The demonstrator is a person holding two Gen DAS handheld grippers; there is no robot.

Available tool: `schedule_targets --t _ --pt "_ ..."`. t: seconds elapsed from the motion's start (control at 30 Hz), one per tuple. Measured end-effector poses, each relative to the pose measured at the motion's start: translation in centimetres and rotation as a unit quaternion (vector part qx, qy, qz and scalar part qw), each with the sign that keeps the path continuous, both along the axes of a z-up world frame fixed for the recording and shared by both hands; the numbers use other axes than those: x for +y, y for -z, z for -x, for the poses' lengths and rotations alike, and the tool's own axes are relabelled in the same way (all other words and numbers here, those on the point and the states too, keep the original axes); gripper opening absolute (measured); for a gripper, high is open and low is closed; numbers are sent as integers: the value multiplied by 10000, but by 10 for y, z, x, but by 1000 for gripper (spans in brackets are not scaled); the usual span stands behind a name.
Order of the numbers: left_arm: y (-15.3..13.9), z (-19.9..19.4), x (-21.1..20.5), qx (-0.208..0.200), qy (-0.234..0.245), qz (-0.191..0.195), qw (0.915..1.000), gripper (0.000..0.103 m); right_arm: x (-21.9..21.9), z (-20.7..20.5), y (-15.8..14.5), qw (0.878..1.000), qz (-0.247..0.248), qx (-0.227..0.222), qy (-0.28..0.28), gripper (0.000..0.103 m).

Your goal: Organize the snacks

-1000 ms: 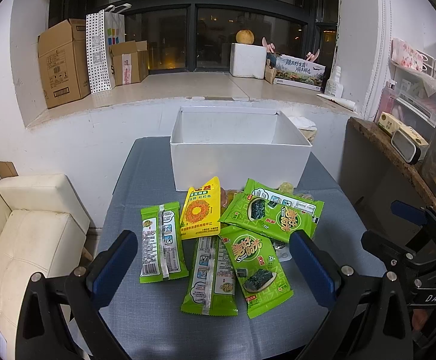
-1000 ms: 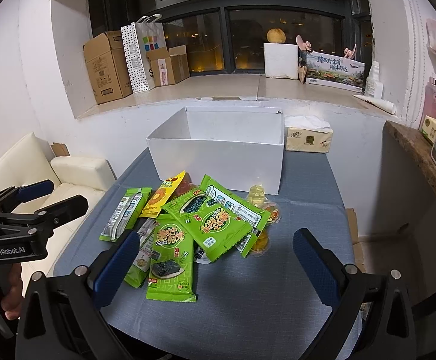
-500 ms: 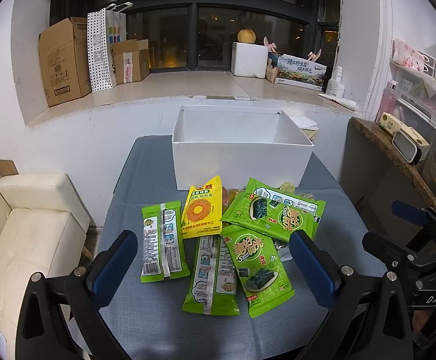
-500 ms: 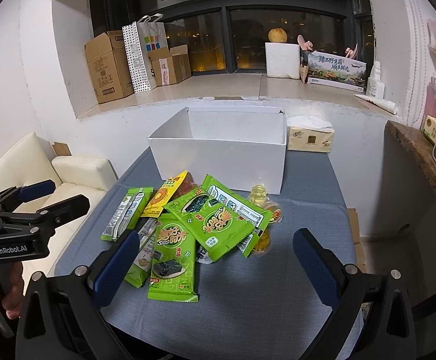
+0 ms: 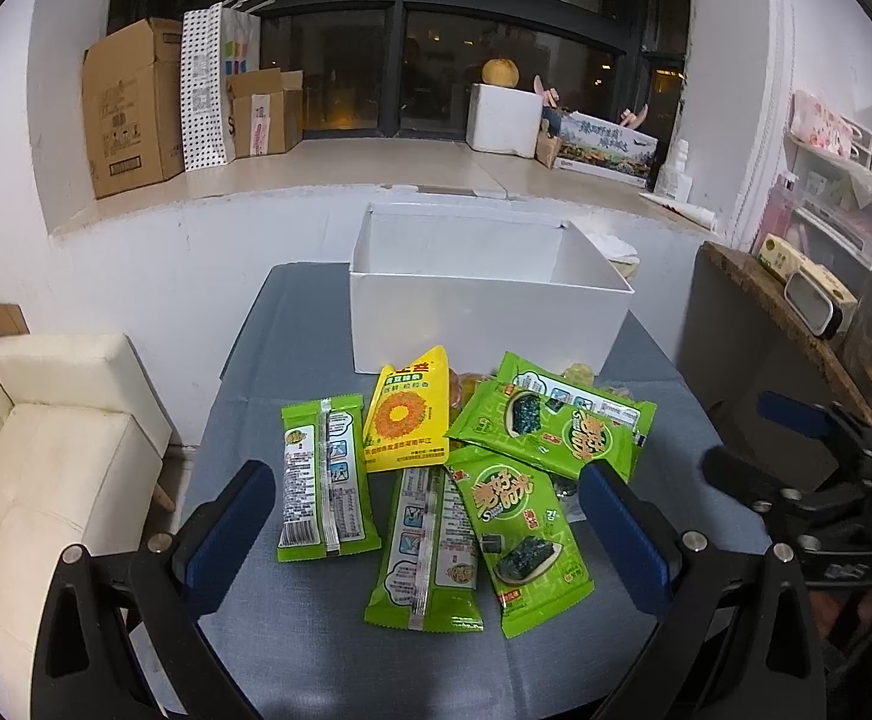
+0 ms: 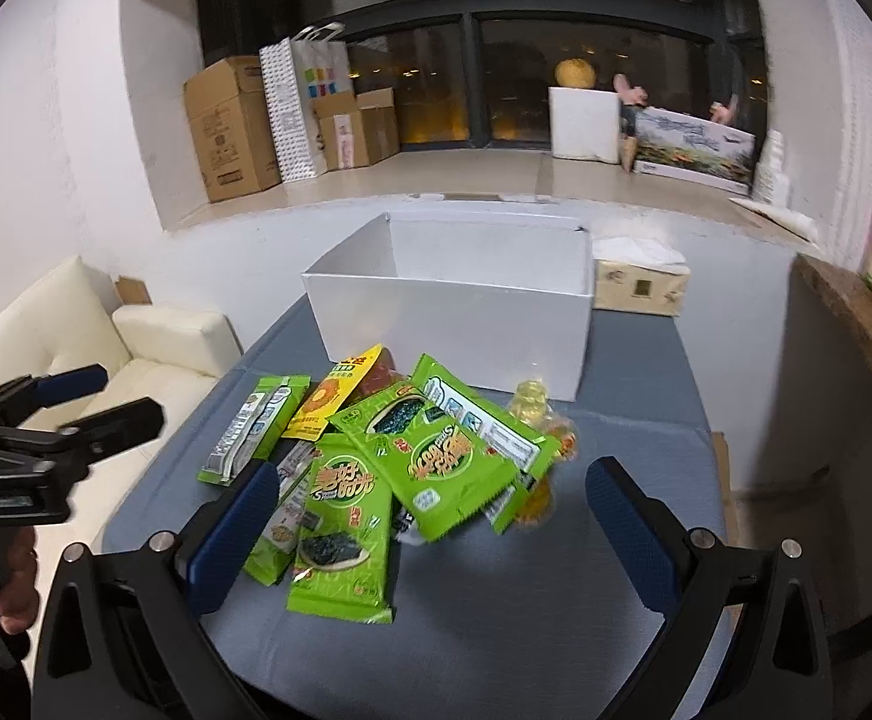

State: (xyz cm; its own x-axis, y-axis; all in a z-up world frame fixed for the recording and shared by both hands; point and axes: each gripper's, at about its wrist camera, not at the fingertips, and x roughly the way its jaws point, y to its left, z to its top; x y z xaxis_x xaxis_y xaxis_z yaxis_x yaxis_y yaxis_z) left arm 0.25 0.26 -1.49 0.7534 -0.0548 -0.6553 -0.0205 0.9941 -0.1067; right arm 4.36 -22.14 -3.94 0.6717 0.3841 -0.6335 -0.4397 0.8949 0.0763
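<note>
A pile of snack packs lies on the grey table [image 5: 292,630]: several green seaweed packs [image 5: 550,435] [image 6: 436,459], a yellow sunflower-seed pack [image 5: 406,420] [image 6: 331,399] and small yellow jelly cups [image 6: 532,405]. Behind the pile stands an open white box [image 5: 478,324] [image 6: 454,324], and what shows of its inside is bare. My left gripper [image 5: 430,531] hangs open above the near packs, holding nothing. Open too, my right gripper [image 6: 430,537] hovers over the pile's near right side. Each gripper shows at the edge of the other's view.
A cream sofa [image 5: 46,462] stands left of the table. A tissue box [image 6: 640,285] sits behind the white box on the right. Cardboard boxes [image 5: 127,108] and a paper bag line the window ledge. A dark wooden counter [image 5: 784,324] runs along the right.
Both grippers have moved slightly forward and down toward the pile, so the packs look larger. The snacks and the box have not moved.
</note>
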Motion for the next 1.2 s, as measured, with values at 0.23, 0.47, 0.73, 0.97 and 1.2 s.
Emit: schedule_targets --t 0.23,0.47,0.73,0.97,1.2 --pt "22 -4 30 181 -215 462 9985 103 47 -57 45 9879 1028 232 -1142 103" --pt "37 -4 42 299 -261 559 9976 103 69 -104 74 9707 1449 625 -1810 103" --pt "46 -6 38 456 -107 574 9973 103 70 -110 84 9663 1535 751 -1926 84" --pt "51 -10 36 506 -84 551 9972 103 57 -105 70 9699 1388 669 -1886 77" --pt "73 -45 64 749 -408 645 9943 103 24 -78 27 9896 772 89 -1214 77"
